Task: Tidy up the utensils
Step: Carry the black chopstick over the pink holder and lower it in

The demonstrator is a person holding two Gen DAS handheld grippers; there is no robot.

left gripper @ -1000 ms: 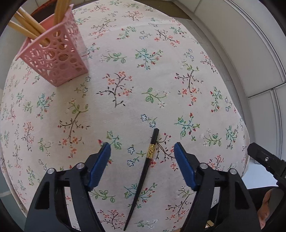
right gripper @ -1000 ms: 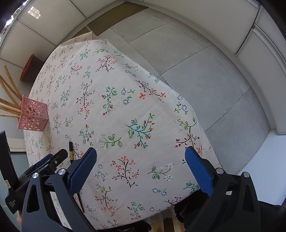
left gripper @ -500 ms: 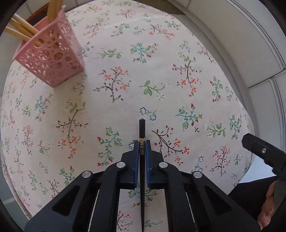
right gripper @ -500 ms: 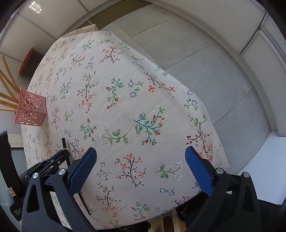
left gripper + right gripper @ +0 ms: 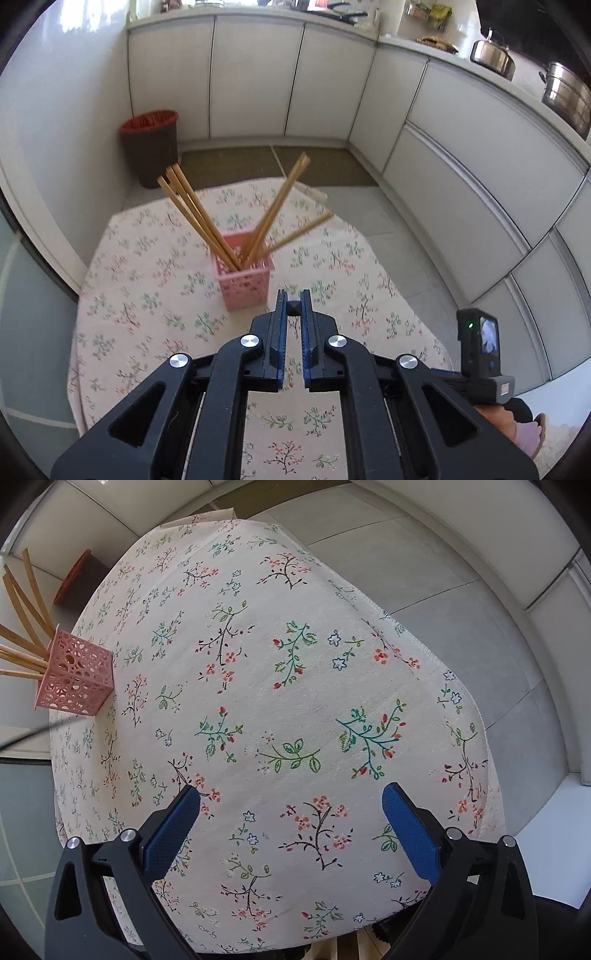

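Observation:
My left gripper [image 5: 293, 297] is shut on a black chopstick [image 5: 294, 307]; only its dark end shows between the blue pads, pointing at the camera. It hangs above the flowered tablecloth [image 5: 147, 295], just short of the pink lattice holder [image 5: 243, 286], which holds several wooden chopsticks [image 5: 199, 214]. In the right wrist view the holder [image 5: 74, 679] stands at the far left with the wooden chopsticks [image 5: 22, 653] fanning out. My right gripper [image 5: 291, 805] is open over bare cloth [image 5: 295, 701] with nothing between its fingers. The right gripper's body shows at the left wrist view's right edge.
A dark bin with a red rim [image 5: 149, 144] stands on the floor beyond the table. White cabinets [image 5: 258, 77] run along the back and right, with a kettle [image 5: 493, 53] and a pot [image 5: 565, 96] on the counter. The cloth's edge [image 5: 424, 650] drops to grey floor tiles.
My left gripper shut on the black chopstick, lifted it off the cloth and tipped up, bringing the holder and kitchen into view. My right gripper drifted slightly across the table, still open.

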